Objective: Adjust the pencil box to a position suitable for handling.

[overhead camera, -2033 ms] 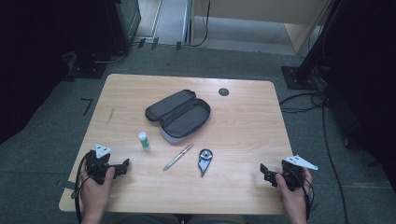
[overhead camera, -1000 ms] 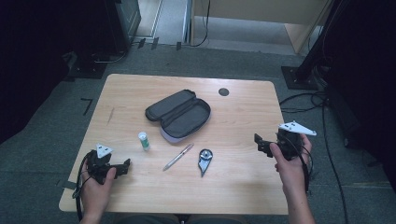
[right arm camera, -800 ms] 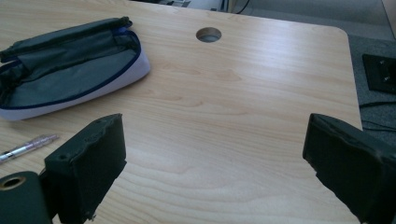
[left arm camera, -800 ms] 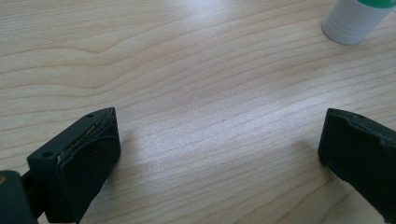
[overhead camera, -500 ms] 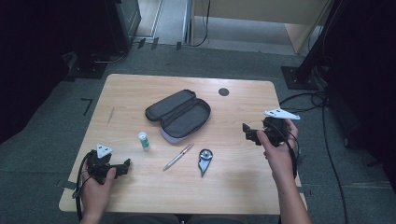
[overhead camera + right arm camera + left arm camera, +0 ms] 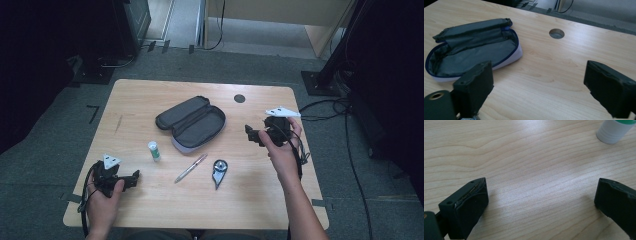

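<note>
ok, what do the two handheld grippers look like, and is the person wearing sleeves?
Both are black, each topped by a grey three-cornered plate: left gripper, right gripper. Each claw has two blocky black jaws. Black cables trail from both. Forearms are bare, no sleeves in view.

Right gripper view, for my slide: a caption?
Open right gripper above the table, facing the unzipped pencil case.

My left gripper [image 6: 541,202]: jaws wide apart, nothing btwn them, just bare wood table [image 6: 524,157]. White bottle w/ green top [image 6: 614,130] lies ahead and right of the right jaw, well clear, partly cut off by frame edge.
</note>
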`<state>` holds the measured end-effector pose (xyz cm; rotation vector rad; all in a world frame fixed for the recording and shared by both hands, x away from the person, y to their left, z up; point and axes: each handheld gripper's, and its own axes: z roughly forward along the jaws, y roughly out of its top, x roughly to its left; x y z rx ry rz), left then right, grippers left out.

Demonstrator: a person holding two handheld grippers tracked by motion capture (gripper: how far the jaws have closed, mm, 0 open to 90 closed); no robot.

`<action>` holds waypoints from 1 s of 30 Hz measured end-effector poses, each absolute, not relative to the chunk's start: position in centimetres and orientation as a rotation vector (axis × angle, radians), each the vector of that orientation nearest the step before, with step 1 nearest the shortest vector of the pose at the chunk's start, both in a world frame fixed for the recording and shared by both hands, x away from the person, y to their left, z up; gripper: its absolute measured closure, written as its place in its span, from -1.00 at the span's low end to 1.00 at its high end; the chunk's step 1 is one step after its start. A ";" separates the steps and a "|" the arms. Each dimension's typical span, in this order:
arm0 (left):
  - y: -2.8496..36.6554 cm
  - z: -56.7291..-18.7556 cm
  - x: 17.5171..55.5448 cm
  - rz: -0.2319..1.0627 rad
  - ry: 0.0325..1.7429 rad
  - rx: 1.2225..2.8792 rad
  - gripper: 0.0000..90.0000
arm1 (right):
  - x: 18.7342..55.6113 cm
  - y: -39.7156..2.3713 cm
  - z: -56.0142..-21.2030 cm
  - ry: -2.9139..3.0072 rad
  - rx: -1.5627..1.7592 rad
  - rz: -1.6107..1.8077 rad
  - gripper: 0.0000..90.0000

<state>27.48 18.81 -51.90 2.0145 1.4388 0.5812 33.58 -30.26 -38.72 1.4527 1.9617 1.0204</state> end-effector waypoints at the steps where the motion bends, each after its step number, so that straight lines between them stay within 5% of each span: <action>1: 18.8 -51.9 27.5 0.581 1.439 2.013 -1.00 | 33.8 -30.1 -38.7 1.961 1.445 1.021 -0.76; 30: 18.7 -51.9 27.5 0.578 1.432 2.016 -1.00 | 40.9 -25.2 -40.6 2.006 1.375 1.005 -0.58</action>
